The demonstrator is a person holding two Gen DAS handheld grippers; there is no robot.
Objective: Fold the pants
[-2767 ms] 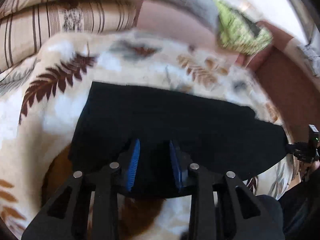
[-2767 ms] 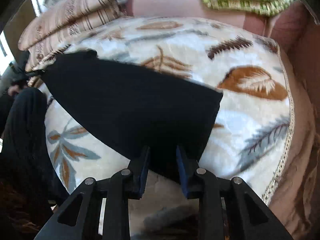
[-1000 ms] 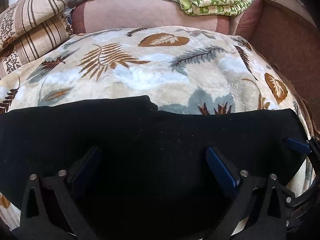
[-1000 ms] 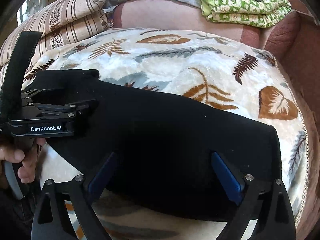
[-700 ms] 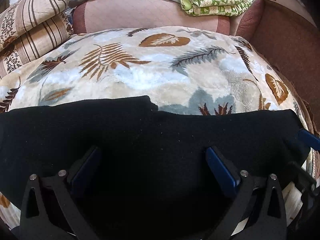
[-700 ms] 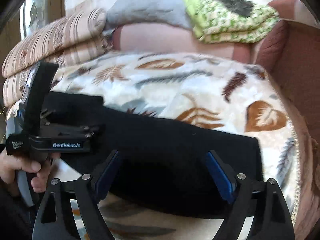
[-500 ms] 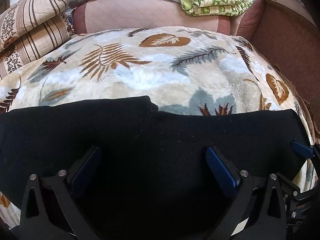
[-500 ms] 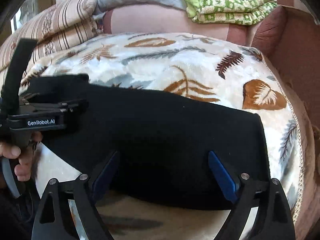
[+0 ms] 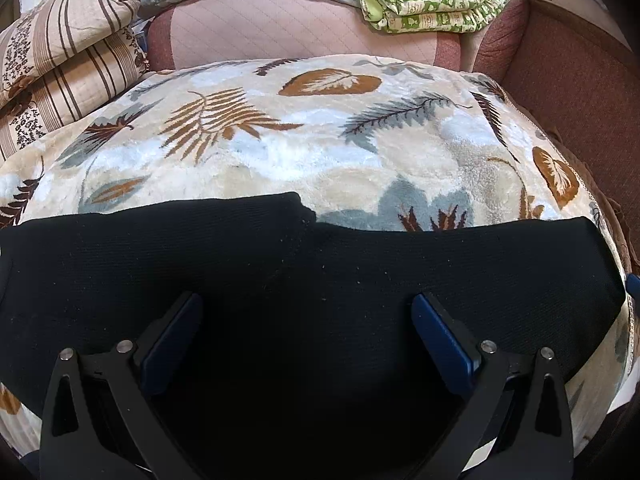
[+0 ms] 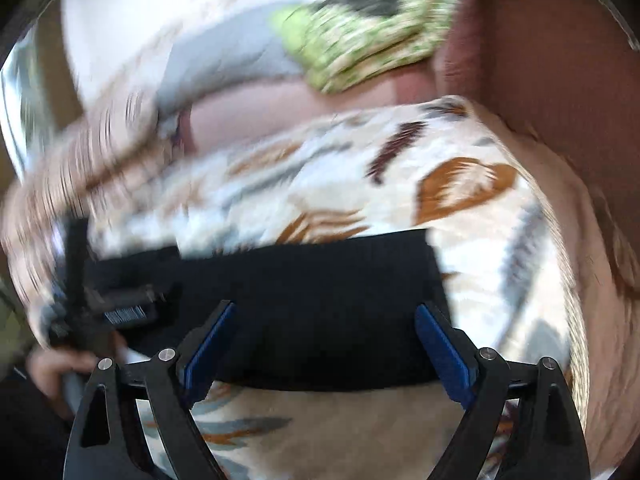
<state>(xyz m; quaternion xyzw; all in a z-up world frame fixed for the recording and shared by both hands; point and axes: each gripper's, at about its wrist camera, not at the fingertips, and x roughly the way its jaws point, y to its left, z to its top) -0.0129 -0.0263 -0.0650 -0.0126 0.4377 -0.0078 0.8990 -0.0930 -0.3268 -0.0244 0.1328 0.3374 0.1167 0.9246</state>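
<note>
**Both grippers letting go over the folded pants**

The black pants (image 9: 320,280) are lying flat in a long band across the near edge of the leaf-print blanket (image 9: 320,140), which is covering the sofa seat. From the left wrist view the cloth is running nearly the full width of the seat, with a small step in its far edge near the middle where one layer is ending short of the other.

The left gripper (image 9: 306,332) is hovering right over the cloth with its blue fingers (image 9: 440,332) spread wide, grasping nothing. The right gripper (image 10: 322,340) is likewise released, its fingers (image 10: 438,344) splayed apart above the right end of the pants (image 10: 280,300). That view is badly smeared, so finer detail of the cloth's end is hard to make out.

My reading: a lengthwise fold is sitting in place, and we are between folds. The pants look too long to call finished, so the next move is probably a crosswise fold. That calls for each gripper to pinch a corner of one end, through all layers, lift together and carry it over to the other end, keeping the edges lined up. The plush blanket could drag on the lower layer and let it slip.

At the back, striped cushions (image 9: 60,60) and a green patterned cloth (image 9: 432,4) are sitting well clear.
</note>
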